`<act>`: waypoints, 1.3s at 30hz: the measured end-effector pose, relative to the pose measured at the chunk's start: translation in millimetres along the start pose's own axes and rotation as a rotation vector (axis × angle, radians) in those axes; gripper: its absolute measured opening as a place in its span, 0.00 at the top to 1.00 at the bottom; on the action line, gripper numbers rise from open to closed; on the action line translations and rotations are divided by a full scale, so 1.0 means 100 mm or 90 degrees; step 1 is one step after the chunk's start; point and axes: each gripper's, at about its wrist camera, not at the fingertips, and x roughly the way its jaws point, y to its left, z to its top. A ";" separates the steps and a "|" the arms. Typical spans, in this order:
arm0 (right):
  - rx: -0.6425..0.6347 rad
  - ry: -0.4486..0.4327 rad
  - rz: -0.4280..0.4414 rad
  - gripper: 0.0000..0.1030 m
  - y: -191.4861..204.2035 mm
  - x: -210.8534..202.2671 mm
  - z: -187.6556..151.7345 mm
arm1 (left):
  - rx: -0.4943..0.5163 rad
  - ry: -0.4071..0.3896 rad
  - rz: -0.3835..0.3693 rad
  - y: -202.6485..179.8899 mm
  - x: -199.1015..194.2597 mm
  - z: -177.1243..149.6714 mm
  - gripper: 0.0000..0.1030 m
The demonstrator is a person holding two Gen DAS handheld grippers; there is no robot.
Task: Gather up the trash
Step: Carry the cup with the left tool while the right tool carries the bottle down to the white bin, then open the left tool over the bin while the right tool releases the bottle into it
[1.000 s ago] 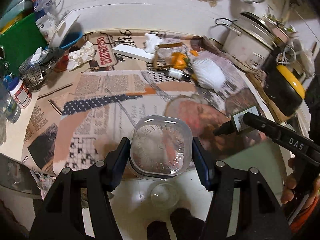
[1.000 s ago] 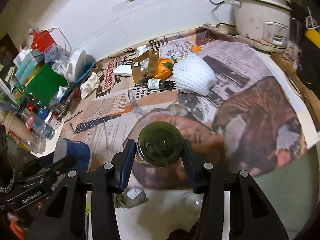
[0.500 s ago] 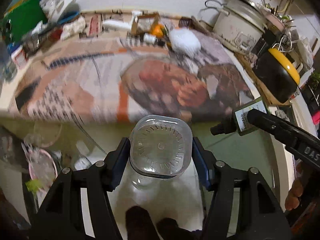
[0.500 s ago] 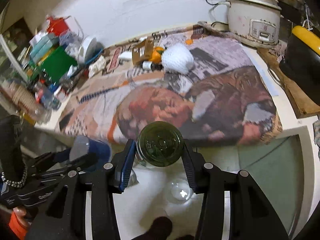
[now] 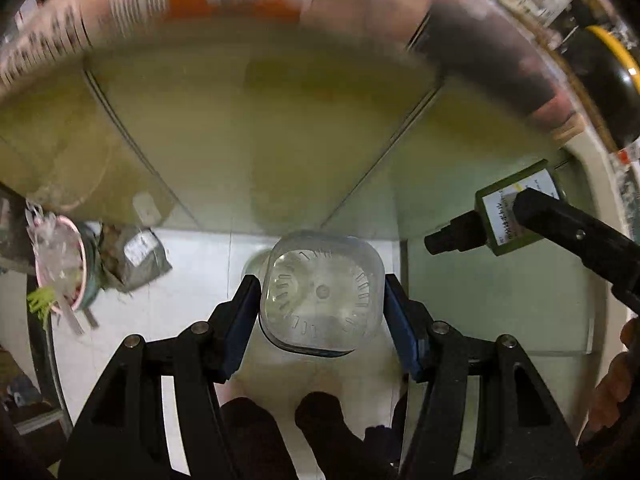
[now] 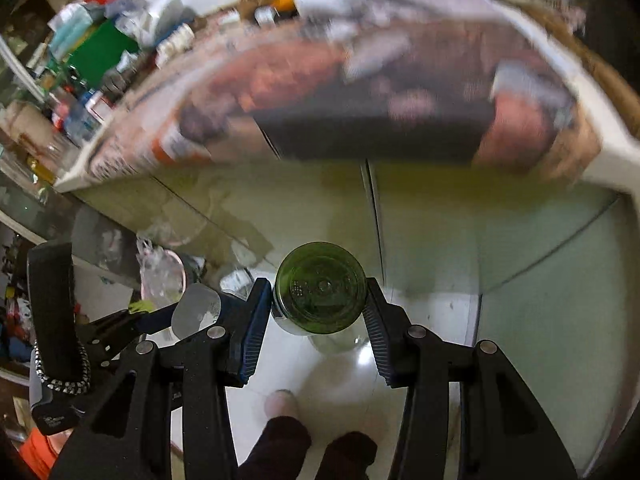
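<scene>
My left gripper (image 5: 320,300) is shut on a clear square plastic jar (image 5: 322,300), seen bottom-on, low over the white floor in front of the pale green cabinet doors (image 5: 256,128). My right gripper (image 6: 320,296) is shut on a green glass bottle (image 6: 320,292), also bottom-on. In the left wrist view that green bottle (image 5: 516,208) shows from the side at the right, labelled and dark-capped, in the right gripper's black finger. The left gripper's side shows at the lower left of the right wrist view, with the jar's blue lid (image 6: 198,312).
A pink-rimmed bin (image 5: 60,264) with a plastic liner and scraps stands at the left, a crumpled grey packet (image 5: 138,256) beside it. Another clear container (image 6: 340,340) lies on the floor under the bottle. The newspaper-covered counter (image 6: 360,92) overhangs above. A person's dark feet (image 5: 296,432) are below.
Both grippers have dropped from above the counter to below its edge, close to the floor, still holding the jar and the bottle. The counter now fills only the top of each view.
</scene>
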 end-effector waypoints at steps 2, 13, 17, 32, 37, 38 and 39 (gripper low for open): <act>0.017 0.016 0.000 0.58 -0.08 0.27 -0.09 | 0.000 0.011 -0.002 0.10 0.29 -0.07 0.41; 0.116 0.035 -0.012 0.58 -0.46 1.86 -0.65 | -0.012 0.063 -0.035 0.77 2.09 -0.53 0.41; 0.126 0.035 -0.027 0.58 -0.54 2.44 -0.84 | -0.017 0.076 -0.045 1.00 2.74 -0.67 0.41; 0.075 0.085 -0.026 0.57 -0.60 3.43 -1.09 | -0.020 0.121 -0.043 1.31 3.95 -0.89 0.41; 0.053 0.100 -0.051 0.57 -0.58 3.29 -1.06 | -0.004 0.116 -0.043 1.36 3.88 -0.86 0.41; 0.053 0.096 -0.051 0.57 -0.57 3.26 -1.07 | 0.004 0.115 -0.042 1.32 3.83 -0.85 0.41; 0.053 0.093 -0.050 0.57 -0.56 3.19 -1.06 | 0.010 0.113 -0.039 1.31 3.79 -0.85 0.40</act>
